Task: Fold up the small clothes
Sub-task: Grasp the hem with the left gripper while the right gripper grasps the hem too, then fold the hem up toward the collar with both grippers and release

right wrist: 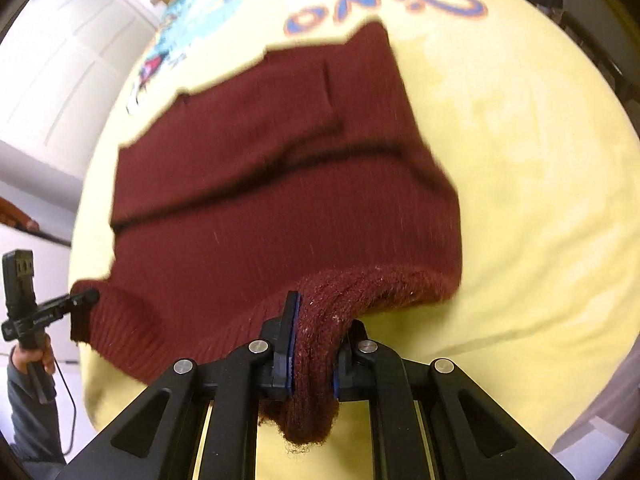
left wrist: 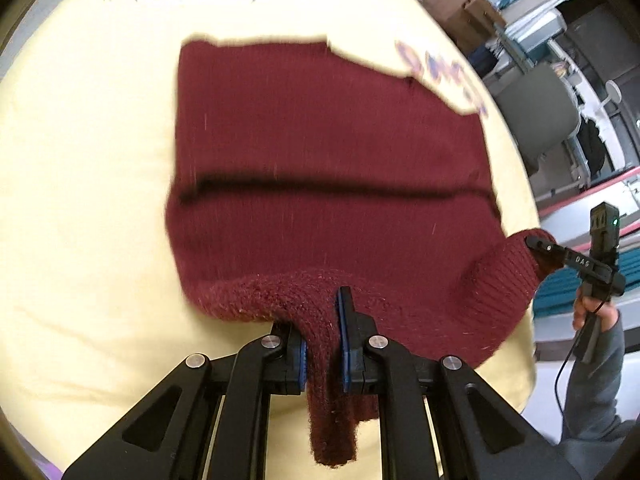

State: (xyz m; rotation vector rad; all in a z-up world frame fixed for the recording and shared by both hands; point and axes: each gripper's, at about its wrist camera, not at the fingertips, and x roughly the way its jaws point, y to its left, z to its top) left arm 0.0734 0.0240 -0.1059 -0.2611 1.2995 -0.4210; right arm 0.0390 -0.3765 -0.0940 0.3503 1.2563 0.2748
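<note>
Two black claws grip one dark red knitted sweater [left wrist: 320,152] by its near edge, each clamped tight on a bunched roll of the wool, over a pale yellow printed cover [left wrist: 80,200] spread on what looks like a bed. The left claw [left wrist: 323,344] pinches the hem roll near the garment's left corner, a tuft of knit hanging down behind its blue-lined pads; the right claw [right wrist: 312,354] does the same at the opposite corner, and each tool appears at the margin of the other's camera, held in a bare hand [left wrist: 592,312] in a grey sleeve. The grip at both corners at once looks chosen so that the near edge lifts level and can be carried over the rest of the garment in one even fold.

Beyond the raised edge the sweater lies mostly flat on the cover, its far edge close to the blue and orange lettering [right wrist: 384,4] printed there. A dark crease crosses the body from side to side, and part of the knit at the far right appears already turned in, which suggests, as a judgement only, that the folding is partway through. Both views are smeared by motion blur, so finer detail of the far edge cannot be told. A cartoon print [right wrist: 188,28] marks the cover's far left part, and cluttered room furniture shows past the bed's right edge.
</note>
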